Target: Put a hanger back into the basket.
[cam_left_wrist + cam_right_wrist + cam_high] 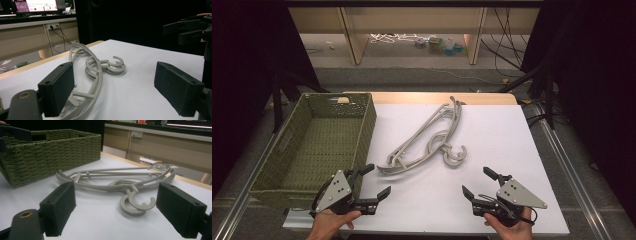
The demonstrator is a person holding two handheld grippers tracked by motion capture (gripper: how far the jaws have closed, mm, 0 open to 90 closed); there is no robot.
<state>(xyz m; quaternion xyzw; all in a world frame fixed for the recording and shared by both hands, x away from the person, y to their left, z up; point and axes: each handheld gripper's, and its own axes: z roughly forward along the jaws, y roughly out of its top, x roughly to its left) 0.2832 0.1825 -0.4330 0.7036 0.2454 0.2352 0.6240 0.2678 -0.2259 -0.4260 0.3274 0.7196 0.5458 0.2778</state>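
Where the white desk meets its far edge, grey hangers lie stacked toward the middle, their count hard to tell. Green basket: left edge, near corner cut off by the left gripper. Right gripper: near edge. Both sets of jaws gape, holding nothing.

A white table carries grey hangers beside a green woven basket.

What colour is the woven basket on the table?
Olive green, in a woven pattern; the basket shows best in the right gripper view.
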